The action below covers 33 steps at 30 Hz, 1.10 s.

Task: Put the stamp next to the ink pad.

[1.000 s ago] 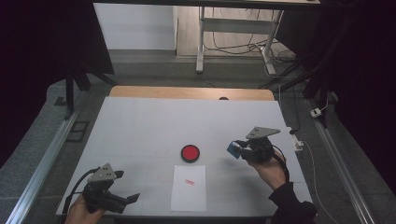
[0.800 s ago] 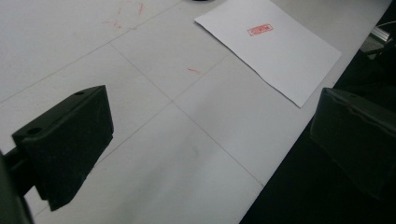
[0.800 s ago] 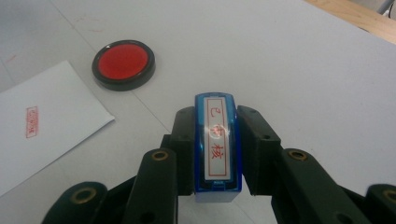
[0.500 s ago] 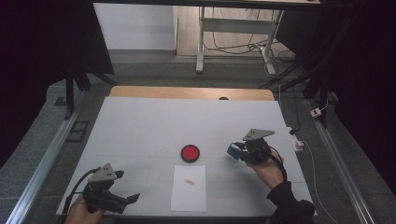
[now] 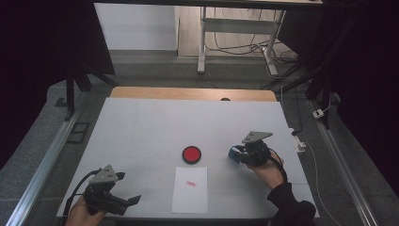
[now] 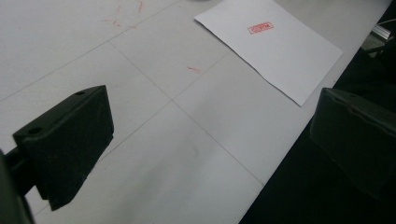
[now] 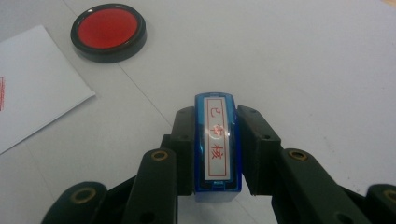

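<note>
So the right hand-held gripper (image 7: 215,154) has its jaws clamped tight on a small blue stamp (image 7: 215,144), one black pad pressed against each long side. The stamp sits between them with its labelled top facing the right gripper view's camera, a white strip with red characters inside a red outline. In the high view that same right hand-held gripper (image 5: 245,153) is over the right part of the table (image 5: 141,127), with the blue of the stamp (image 5: 234,152) poking out at its left end, pointing toward the middle. Can't tell from these shots whether the stamp's bottom is touching the table or hanging just above it.

A bit to the left of the stamp is a round ink pad (image 5: 191,154), red inside a black rim, lying flat. In the right gripper view the ink pad (image 7: 108,31) is up in the far left corner, well clear of the jaws.

Just in front of the ink pad, closer to the person, there's a white sheet of paper (image 5: 190,189) with a small red stamp mark (image 5: 190,183) on its upper half.

The left hand-held gripper (image 5: 123,202) is down at the near left corner of the table, jaws wide apart with nothing between them. In its own view the paper (image 6: 275,46) lies ahead, the red stamp mark (image 6: 260,28) on it.
</note>
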Each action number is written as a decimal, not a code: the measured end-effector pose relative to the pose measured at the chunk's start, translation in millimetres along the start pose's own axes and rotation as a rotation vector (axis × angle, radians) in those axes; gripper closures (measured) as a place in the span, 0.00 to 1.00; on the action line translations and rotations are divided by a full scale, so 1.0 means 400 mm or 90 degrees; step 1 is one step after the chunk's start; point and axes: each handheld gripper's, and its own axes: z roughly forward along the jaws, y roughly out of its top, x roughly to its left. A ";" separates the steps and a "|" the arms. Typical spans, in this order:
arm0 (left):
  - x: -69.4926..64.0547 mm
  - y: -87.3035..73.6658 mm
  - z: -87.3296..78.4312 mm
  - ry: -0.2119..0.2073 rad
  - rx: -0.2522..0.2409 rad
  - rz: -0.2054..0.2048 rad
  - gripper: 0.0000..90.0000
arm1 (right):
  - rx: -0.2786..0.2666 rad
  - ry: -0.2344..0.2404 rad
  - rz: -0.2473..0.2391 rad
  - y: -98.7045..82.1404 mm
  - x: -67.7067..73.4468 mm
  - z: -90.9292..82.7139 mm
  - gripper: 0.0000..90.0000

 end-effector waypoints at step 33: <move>0.001 0.000 0.001 -0.001 0.001 -0.002 0.00 | -0.016 0.003 0.039 0.012 0.003 -0.035 0.54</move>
